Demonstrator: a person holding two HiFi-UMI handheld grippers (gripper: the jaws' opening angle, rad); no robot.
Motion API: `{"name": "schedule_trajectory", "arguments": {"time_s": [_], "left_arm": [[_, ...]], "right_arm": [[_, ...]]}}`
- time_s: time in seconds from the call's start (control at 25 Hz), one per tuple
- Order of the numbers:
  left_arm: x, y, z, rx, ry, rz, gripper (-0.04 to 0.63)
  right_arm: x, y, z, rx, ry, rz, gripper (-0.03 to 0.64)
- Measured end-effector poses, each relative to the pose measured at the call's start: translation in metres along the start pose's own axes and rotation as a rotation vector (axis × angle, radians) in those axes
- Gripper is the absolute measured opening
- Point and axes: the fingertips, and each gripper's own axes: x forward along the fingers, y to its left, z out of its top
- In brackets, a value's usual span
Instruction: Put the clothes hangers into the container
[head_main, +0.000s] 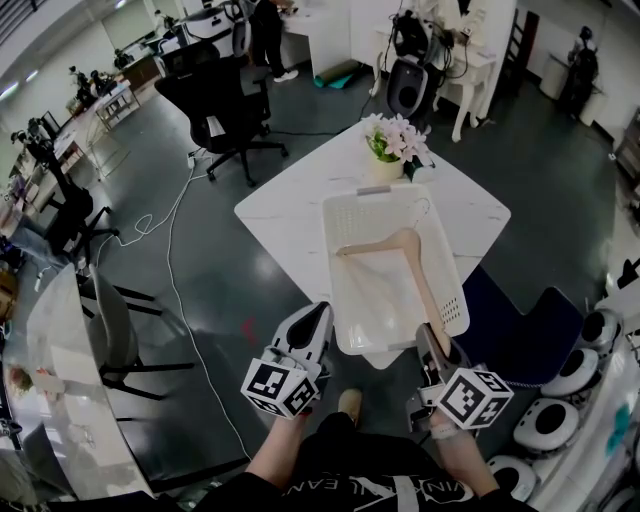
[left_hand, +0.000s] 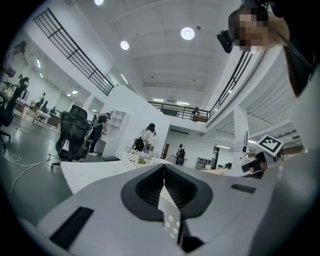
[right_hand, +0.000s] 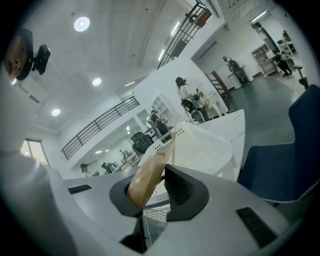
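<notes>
dark floor (head_main: 215, 290), black office chair (head_main: 218, 98)

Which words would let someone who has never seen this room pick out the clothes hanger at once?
Find the white table in the middle of the dark floor, then the white perforated basket on it, beside the flowers. The hanger lies slanted across the basket, one end clamped in the right gripper. It is the only tan wooden thing among white ones.
</notes>
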Motion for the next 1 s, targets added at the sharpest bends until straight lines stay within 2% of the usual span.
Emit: {"name": "schedule_trajectory", "arguments": {"time_s": [0.12, 0.32, 0.56, 1.0], "left_arm": [[-0.0012, 0.0009, -0.0015, -0.003, 0.002, 0.0, 0.009], [-0.0005, 0.0, -0.0015, -0.009, 0.002, -0.002, 0.009], [0.0009, -0.0033, 0.0004, -0.002, 0.001, -0.007, 0.009], [-0.0007, -0.0072, 0.0015, 0.003, 0.005, -0.003, 0.009]], "right_arm": [[0.0014, -0.0015, -0.0004, -0.019, 0.026, -0.006, 0.058], [-0.0005, -0.0048, 0.0, -0.112, 0.069, -0.02, 0.06], [-0.001, -0.0068, 0.0013, -0.136, 0.084, -0.02, 0.06], [-0.0041, -0.009, -0.0014, -0.297, 0.13, -0.043, 0.063]]}}
